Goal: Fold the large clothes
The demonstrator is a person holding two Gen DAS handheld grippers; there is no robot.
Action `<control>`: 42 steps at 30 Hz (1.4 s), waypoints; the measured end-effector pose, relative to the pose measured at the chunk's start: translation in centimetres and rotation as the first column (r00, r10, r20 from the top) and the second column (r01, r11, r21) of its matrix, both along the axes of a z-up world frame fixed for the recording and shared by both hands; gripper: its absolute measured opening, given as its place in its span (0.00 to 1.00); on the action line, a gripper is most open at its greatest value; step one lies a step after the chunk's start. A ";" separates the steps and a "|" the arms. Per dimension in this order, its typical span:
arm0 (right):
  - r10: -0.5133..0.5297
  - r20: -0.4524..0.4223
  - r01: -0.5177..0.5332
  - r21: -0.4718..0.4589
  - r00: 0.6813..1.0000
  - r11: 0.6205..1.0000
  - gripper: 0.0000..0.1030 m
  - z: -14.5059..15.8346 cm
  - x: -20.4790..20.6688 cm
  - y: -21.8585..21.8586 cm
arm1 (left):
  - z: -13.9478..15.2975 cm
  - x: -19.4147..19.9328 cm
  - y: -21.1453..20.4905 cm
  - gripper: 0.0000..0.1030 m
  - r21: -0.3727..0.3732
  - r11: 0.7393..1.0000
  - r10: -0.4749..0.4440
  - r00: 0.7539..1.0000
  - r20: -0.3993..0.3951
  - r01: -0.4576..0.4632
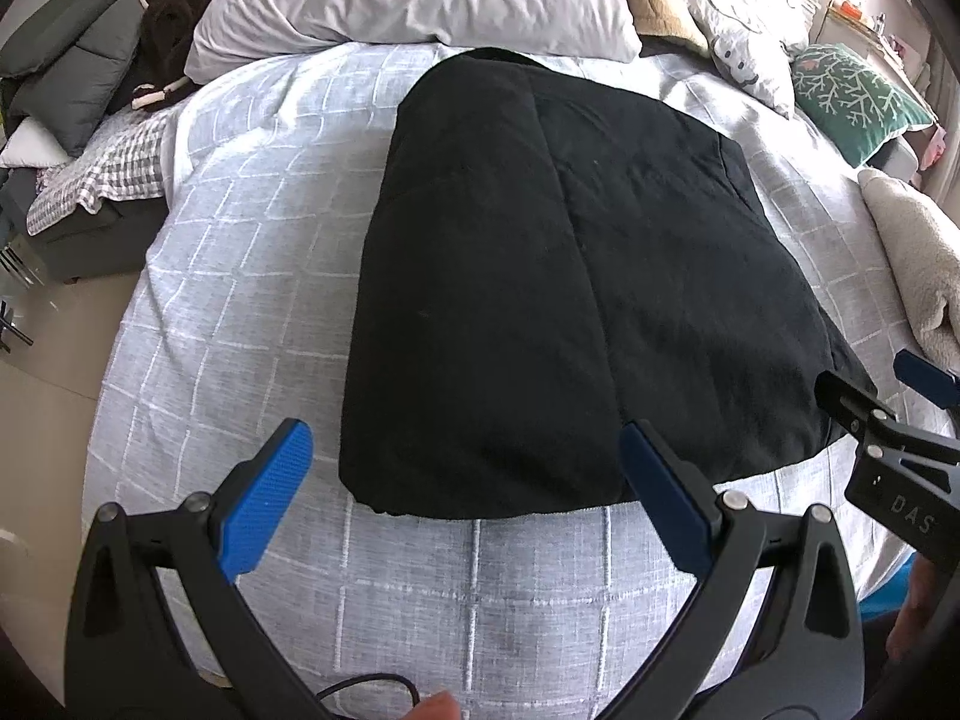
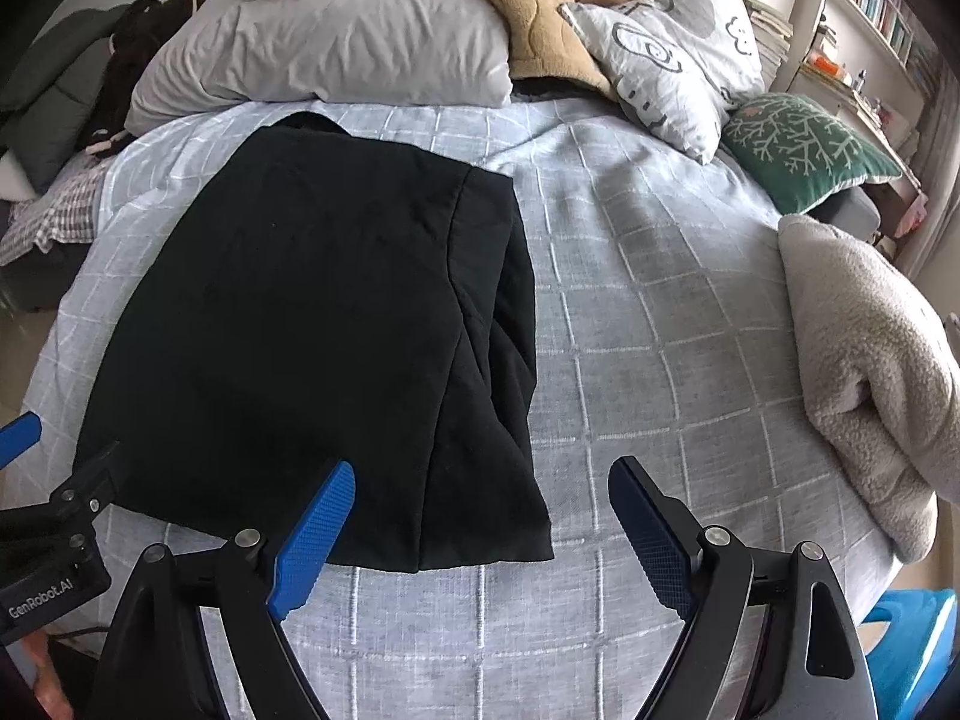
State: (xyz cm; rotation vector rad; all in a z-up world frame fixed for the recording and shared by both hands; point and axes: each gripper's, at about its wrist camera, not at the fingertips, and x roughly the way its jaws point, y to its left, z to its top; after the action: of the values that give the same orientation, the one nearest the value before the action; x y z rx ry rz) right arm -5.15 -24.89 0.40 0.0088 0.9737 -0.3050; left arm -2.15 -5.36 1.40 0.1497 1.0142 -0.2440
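Across the middle of the bed [image 2: 630,312], on its pale checked cover and running from near the front edge up toward the pillows [image 2: 336,54] at the head, lies the black garment [image 1: 540,276], already doubled lengthwise into a long thick slab with a loose flap stacked along its right side; a beige fleece throw [image 2: 864,360] is heaped at the bed's right edge and a green cushion [image 2: 804,144] sits toward the far right corner, both well apart from the garment; the left gripper [image 1: 465,501] hangs over the garment's front edge with its fingers spread wide and nothing between them, the right-hand finger lying just over the hem; the right gripper [image 2: 480,531] hangs over the front right corner, fingers likewise spread and empty. The risk, as I judge it, lies in the next fold: the slab is several layers deep, so a pinch at the hem may take only the top layer and peel it off the rest; the stacked flap on the right may slide out and splay if that corner is lifted unevenly; dark cloth hides the layer edges; and the soft cover may get nipped along with the hem.
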 end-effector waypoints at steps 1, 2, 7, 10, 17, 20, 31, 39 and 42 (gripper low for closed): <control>0.001 -0.003 -0.001 0.002 1.000 1.000 0.86 -0.1 0.1 0.0 | -0.1 0.0 0.0 0.99 0.000 1.000 0.000 1.000 -0.005 0.001; 0.002 -0.006 -0.002 0.004 1.000 1.000 0.86 -0.1 0.1 0.0 | -0.2 0.1 0.0 0.99 0.000 1.000 0.000 1.000 -0.009 0.000; 0.012 -0.013 -0.012 0.010 1.000 1.000 0.86 -0.3 0.3 0.1 | -0.4 0.0 0.0 0.99 -0.001 1.000 0.004 1.000 -0.019 -0.004; 0.017 -0.016 -0.017 0.011 1.000 1.000 0.86 -0.4 0.4 0.1 | -0.4 0.1 0.0 0.99 -0.001 1.000 0.006 1.000 -0.018 -0.007; 0.018 -0.017 -0.018 0.014 1.000 1.000 0.86 -0.4 0.5 0.0 | -0.4 0.1 0.1 0.99 -0.004 1.000 0.008 1.000 -0.022 -0.008; 0.018 -0.022 -0.018 0.014 1.000 1.000 0.86 -0.5 0.4 0.1 | -0.5 0.0 0.1 0.99 -0.004 1.000 0.005 1.000 -0.024 -0.005; 0.024 -0.025 -0.023 0.018 0.999 1.000 0.86 -0.5 0.6 0.1 | -0.6 0.0 0.0 0.99 -0.003 1.000 0.004 1.000 -0.029 -0.004; 0.025 -0.023 -0.024 0.019 0.999 1.000 0.86 -0.5 0.7 0.1 | -0.9 0.0 -0.1 0.99 -0.002 1.000 -0.001 0.999 -0.036 0.001; 0.023 -0.024 -0.022 0.024 0.999 0.999 0.86 -0.5 0.7 0.1 | -0.9 0.1 -0.1 0.99 -0.003 1.000 -0.002 0.999 -0.039 0.002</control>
State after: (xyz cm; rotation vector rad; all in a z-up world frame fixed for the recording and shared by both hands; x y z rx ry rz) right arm -4.42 -24.77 -0.10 0.0162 1.0006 -0.2732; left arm -2.05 -5.42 0.55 0.1437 1.0524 -0.2511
